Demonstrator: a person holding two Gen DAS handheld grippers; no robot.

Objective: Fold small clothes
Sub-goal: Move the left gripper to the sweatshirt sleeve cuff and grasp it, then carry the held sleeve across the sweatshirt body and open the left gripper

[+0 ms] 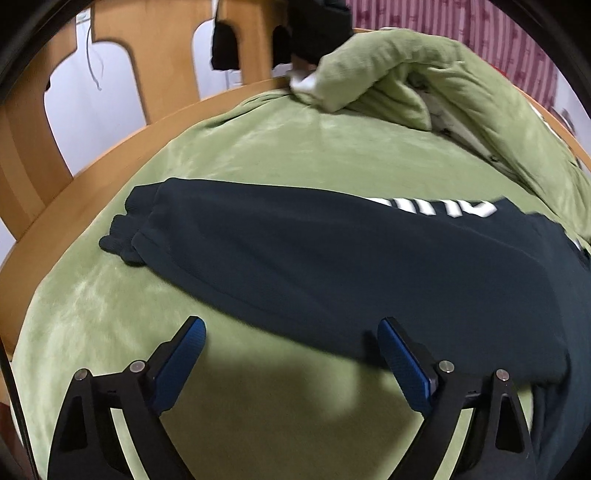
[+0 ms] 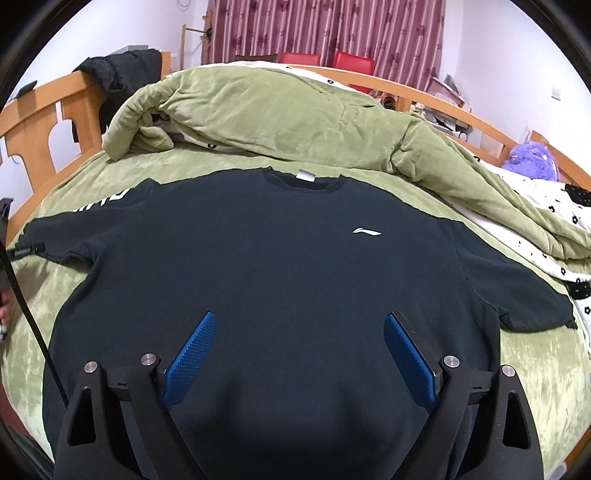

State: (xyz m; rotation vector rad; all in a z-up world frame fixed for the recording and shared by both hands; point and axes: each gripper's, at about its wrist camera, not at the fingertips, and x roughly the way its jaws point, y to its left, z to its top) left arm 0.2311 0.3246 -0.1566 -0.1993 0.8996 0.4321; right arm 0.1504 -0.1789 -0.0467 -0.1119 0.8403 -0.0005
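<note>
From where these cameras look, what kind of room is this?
Most likely a bedroom: a dark sweatshirt lies spread on a wooden-framed bed with a green quilt, and curtains hang behind.

Green sheet [image 2: 110,177] spread over a wooden bed frame [image 2: 33,110], rumpled green quilt [image 2: 280,110] heaped behind. Maroon curtain [image 2: 325,26] on the far wall, two red chairs [image 2: 352,61] below, purple plush toy [image 2: 532,160] at right.

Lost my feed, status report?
Left claw and right claw open, empty. Sweatshirt flat on bed, unfolded. Quilt bunched behind, clear.
</note>
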